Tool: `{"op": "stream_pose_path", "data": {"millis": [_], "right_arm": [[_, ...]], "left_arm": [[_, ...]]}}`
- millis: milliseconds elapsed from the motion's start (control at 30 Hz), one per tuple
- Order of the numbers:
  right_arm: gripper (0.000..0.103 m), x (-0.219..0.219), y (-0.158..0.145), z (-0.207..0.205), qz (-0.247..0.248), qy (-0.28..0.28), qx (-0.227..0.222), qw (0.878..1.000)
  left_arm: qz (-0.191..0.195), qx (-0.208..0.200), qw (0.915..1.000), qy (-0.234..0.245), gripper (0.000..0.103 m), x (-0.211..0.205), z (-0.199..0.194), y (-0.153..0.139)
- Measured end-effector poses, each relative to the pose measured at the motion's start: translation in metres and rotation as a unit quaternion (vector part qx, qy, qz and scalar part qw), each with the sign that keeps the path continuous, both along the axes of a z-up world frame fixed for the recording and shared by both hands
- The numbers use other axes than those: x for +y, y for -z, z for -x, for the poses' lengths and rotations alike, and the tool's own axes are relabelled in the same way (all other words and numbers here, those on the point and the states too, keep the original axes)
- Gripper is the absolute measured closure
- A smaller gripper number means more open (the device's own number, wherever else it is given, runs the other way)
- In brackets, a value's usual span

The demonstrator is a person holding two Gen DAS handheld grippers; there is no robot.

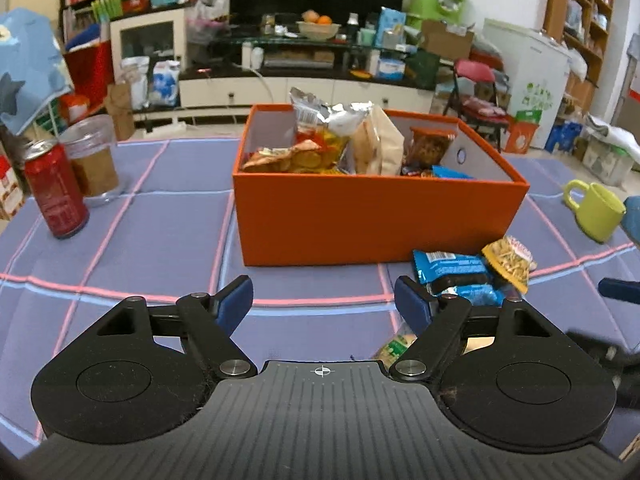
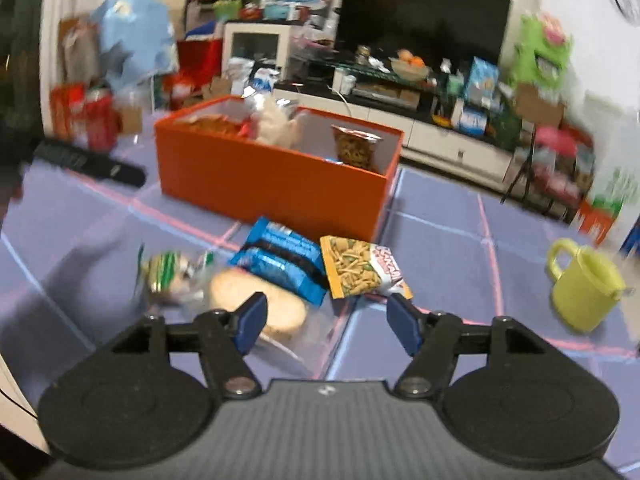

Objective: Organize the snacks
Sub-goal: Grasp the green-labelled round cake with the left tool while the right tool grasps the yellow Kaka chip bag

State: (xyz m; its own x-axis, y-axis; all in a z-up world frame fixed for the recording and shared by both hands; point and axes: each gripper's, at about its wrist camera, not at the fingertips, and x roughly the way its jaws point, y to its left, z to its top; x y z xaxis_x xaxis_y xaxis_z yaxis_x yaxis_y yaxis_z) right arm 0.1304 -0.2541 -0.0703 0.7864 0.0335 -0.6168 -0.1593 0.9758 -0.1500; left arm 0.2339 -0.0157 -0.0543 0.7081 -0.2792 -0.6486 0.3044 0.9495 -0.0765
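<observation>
An orange box [image 1: 372, 220] [image 2: 272, 184] stands on the table, holding several snack bags. Loose snacks lie in front of it: blue packets [image 1: 456, 276] [image 2: 284, 262], a yellow stick-snack bag [image 1: 510, 262] [image 2: 362, 268], a green-striped packet [image 2: 168, 272] and a clear-wrapped round bread [image 2: 264, 308]. My left gripper [image 1: 323, 300] is open and empty, in front of the box, left of the loose snacks. My right gripper [image 2: 323, 320] is open and empty, just short of the bread and the yellow bag.
A red can [image 1: 56, 192] and a clear cup [image 1: 94, 160] stand at the left. A yellow-green mug [image 1: 596, 210] [image 2: 582, 284] sits at the right. The purple checked cloth [image 1: 160, 240] covers the table. A TV stand and clutter lie beyond.
</observation>
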Motion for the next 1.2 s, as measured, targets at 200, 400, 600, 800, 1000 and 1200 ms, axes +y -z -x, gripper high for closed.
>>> {"op": "stream_pose_path", "data": {"millis": [200,400,600,800,1000,1200], "right_arm": [[0.016,-0.006,0.015,-0.024,-0.023,0.008,0.015,1.0],[0.008,-0.051,0.014,-0.084,-0.113,0.126,0.019,0.985],[0.007,-0.067,0.031,-0.12,-0.196,0.23,0.03,0.953],[0.007,-0.048,0.053,-0.142,-0.148,0.232,0.068,0.959],[0.028,-0.058,0.055,-0.11,-0.094,0.205,0.102,0.969],[0.014,-0.082,0.037,-0.06,-0.106,0.208,0.101,0.967]], "left_arm": [[-0.032,-0.001,0.9946,0.099,0.038,-0.026,0.004,0.023],[-0.049,-0.016,0.9852,0.163,0.036,-0.044,0.007,0.036],[-0.061,-0.035,0.9714,0.227,0.03,-0.061,0.011,0.054],[-0.08,-0.004,0.9621,0.261,0.035,-0.075,0.017,0.068],[-0.078,0.049,0.9565,0.277,0.047,-0.07,0.032,0.07],[-0.085,0.058,0.9574,0.27,0.046,-0.058,0.056,0.058]]}}
